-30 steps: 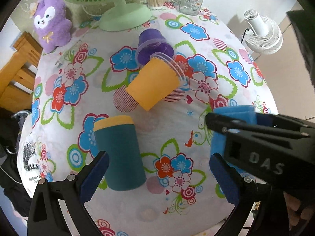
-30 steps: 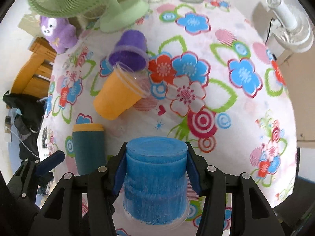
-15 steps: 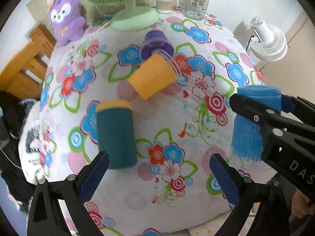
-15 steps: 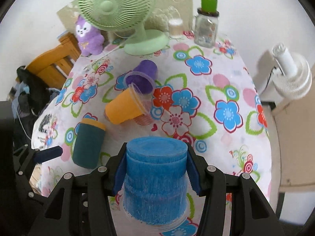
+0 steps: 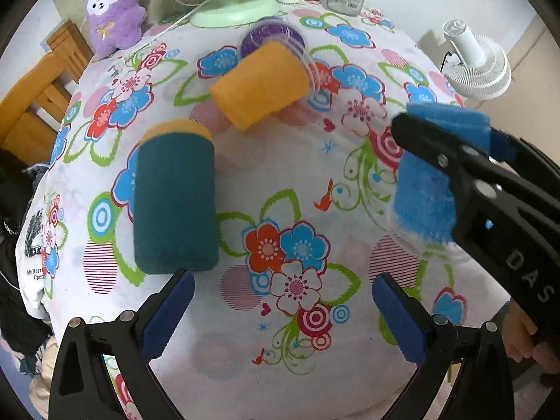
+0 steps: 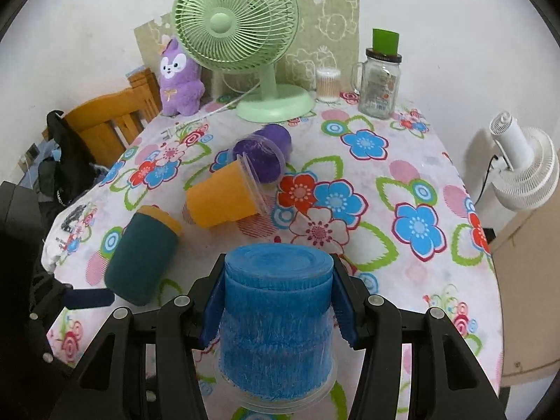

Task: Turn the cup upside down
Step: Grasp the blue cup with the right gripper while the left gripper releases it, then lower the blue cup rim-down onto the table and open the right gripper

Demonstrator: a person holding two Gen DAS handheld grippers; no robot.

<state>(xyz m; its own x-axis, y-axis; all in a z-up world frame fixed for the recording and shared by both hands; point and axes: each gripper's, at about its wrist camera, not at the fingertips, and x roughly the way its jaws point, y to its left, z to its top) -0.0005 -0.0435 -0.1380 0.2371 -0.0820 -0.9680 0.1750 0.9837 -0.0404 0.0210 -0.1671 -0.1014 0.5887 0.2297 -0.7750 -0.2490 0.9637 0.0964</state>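
My right gripper is shut on a blue cup, held upside down with its closed base up and clear rim down, over the near part of the floral tablecloth. In the left wrist view the blue cup and right gripper show at the right. My left gripper is open and empty, just in front of a teal cup lying on its side. An orange cup and a purple cup lie on their sides behind it.
A green desk fan, a purple plush toy, a cotton-swab jar and a glass mug jar stand at the table's far edge. A wooden chair is at the left, a white fan at the right.
The right gripper tilted up to a more level view, with the blue cup still held upside down. The left gripper moved forward and lower, closer to the teal cup.
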